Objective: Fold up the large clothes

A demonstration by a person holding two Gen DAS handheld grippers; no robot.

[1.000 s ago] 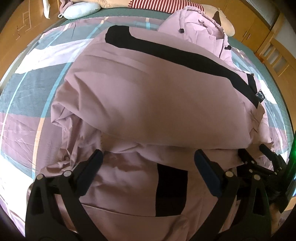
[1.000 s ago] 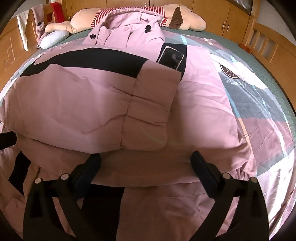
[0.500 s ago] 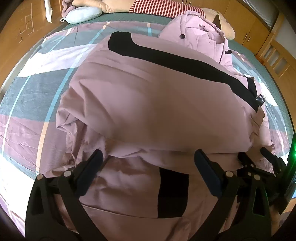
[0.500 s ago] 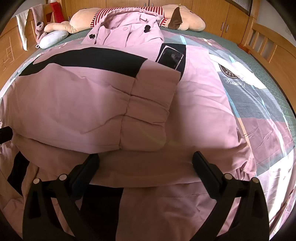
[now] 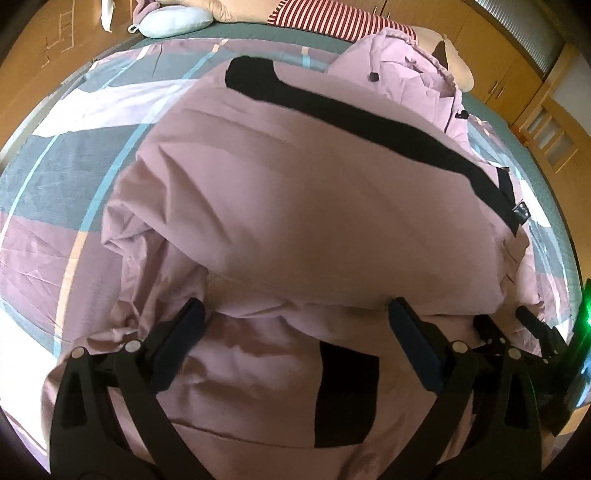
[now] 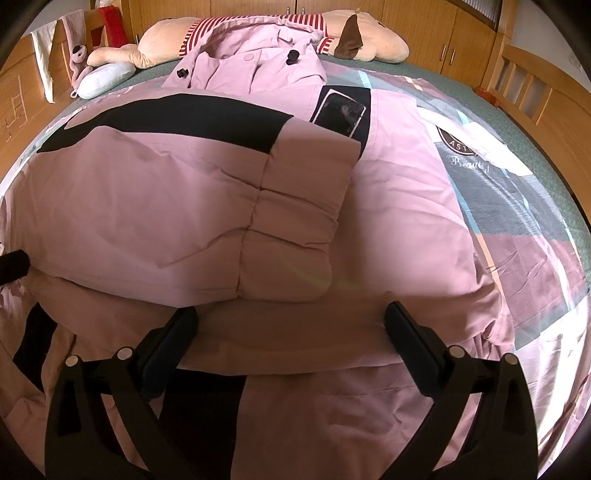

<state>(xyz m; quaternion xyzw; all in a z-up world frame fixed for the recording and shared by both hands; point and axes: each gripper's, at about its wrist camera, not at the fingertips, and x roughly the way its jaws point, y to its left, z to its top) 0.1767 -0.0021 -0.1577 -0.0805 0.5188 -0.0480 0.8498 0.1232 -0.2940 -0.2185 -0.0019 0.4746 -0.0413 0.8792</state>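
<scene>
Patchwork bedsheet (image 6: 524, 206) in grey, mauve, white and pale blue, lying over a green bedspread (image 6: 436, 74). Plush toy (image 6: 384, 44), beige with a red-and-white striped top, lying across the head of the bed. Small pale blue pillow (image 6: 105, 78) sitting near the toy's limb. Wooden cabinets (image 6: 436, 33) standing behind; slatted wooden bed rail (image 6: 532, 85) running along the right.

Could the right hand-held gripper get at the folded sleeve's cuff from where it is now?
Probably yes. The right hand-held gripper is open, and the cuff lies on top of the jacket just ahead of its fingertips, with nothing over it.
</scene>
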